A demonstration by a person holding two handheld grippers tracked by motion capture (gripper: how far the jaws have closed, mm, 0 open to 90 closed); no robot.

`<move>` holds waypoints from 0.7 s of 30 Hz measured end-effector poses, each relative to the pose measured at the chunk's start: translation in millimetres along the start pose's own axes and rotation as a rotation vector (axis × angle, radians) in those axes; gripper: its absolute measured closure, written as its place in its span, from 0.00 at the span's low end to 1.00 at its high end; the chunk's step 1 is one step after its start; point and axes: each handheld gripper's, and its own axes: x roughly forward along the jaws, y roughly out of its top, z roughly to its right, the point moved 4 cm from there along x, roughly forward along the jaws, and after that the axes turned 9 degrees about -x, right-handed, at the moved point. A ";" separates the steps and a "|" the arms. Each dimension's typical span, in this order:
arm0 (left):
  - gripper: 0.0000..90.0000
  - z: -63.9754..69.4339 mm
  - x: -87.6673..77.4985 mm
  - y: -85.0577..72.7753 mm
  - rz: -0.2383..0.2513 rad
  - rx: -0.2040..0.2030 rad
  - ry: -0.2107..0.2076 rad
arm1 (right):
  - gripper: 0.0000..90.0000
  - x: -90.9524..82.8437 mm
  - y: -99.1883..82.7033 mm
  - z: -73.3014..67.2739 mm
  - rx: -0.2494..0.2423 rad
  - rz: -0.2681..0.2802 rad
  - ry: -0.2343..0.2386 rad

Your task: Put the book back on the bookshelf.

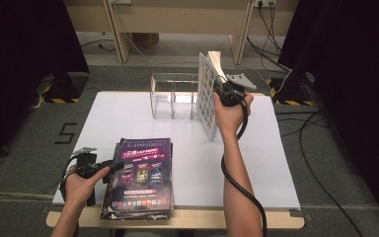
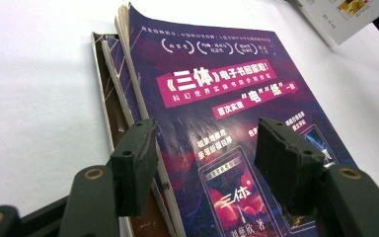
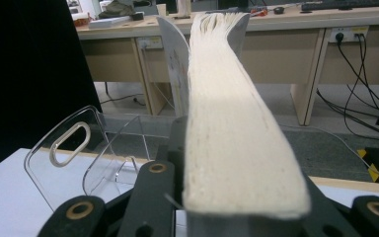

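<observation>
Cream page edges run up the middle of my right gripper view – that's the thick book [image 3: 237,133] I have clamped, and both black jaws press on its covers, one on each side, so the right gripper [image 3: 242,207] is closed on it. From the high view the right gripper [image 1: 228,91] holds this book [image 1: 208,96] upright and on edge above the far part of the white table [image 1: 256,163], its pale cover with a grid of small pictures facing left, its lower corner down close to the tabletop; I cannot tell whether it touches. Just beside it to the left stands the clear acrylic file holder [image 1: 173,96], its dividers and oval handle slot [image 3: 70,143] plain in my right gripper view. My left gripper [image 1: 101,170] sits at the near left edge of the table, against the left side of the stack of purple magazines [image 1: 140,175]. Looking along it, the left gripper [image 2: 205,148] has its jaws spread apart over the top purple cover [image 2: 227,98] – open, and pinching nothing. The stack lies flat, its spines a little staggered.
</observation>
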 end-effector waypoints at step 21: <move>0.45 -1.7 -4.6 2.5 0.015 -0.007 0.000 | 0.83 23.4 17.6 -5.9 -0.004 0.004 -0.002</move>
